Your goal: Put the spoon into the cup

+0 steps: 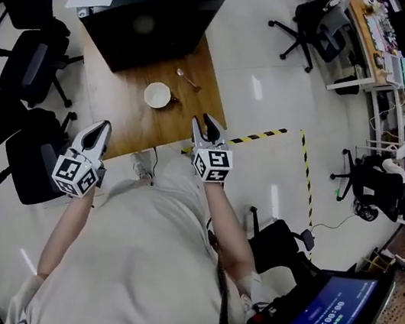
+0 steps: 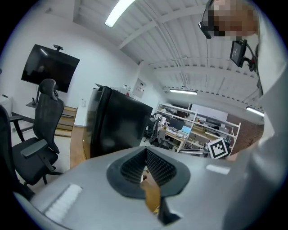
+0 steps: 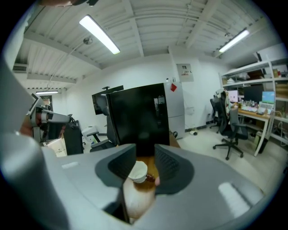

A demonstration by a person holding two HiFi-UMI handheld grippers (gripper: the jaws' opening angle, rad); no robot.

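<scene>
The left gripper (image 2: 145, 152), tips together with nothing between, faces a black cabinet (image 2: 118, 126) near an office chair (image 2: 41, 134).

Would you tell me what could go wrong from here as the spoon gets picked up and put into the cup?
1. The spoon lies flat beyond the cup, near the table's edge. The open right gripper might nudge it off rather than grip it.
2. Nothing steadies the cup: the shut left gripper is well back from it, so the cup might tip when the spoon goes in.
</scene>
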